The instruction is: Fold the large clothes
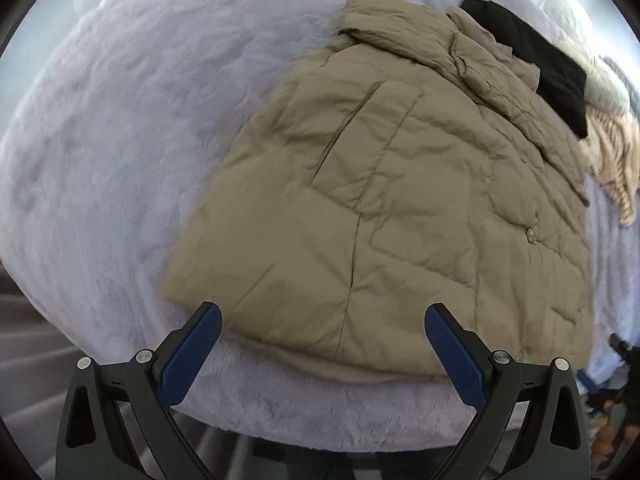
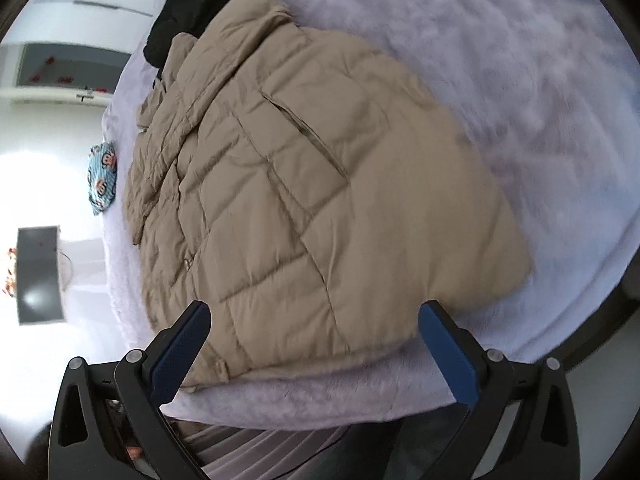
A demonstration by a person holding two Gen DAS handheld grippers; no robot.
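Jacket (image 1: 400,208) lies folded on the bed (image 1: 120,140); both claws (image 1: 324,312) (image 2: 316,308) gape wide, empty; next, grip its near hem.

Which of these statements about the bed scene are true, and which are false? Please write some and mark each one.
1. The beige quilted jacket lies on the fuzzy lavender blanket. True.
2. The left gripper is shut on the jacket's hem. False: its jaws stand open and pinch nothing.
3. A black garment lies at the jacket's collar end. True.
4. The right gripper holds a sleeve in the air. False: it is open and empty above the jacket.
5. A blue cartoon-print item rests near the blanket's edge. True.
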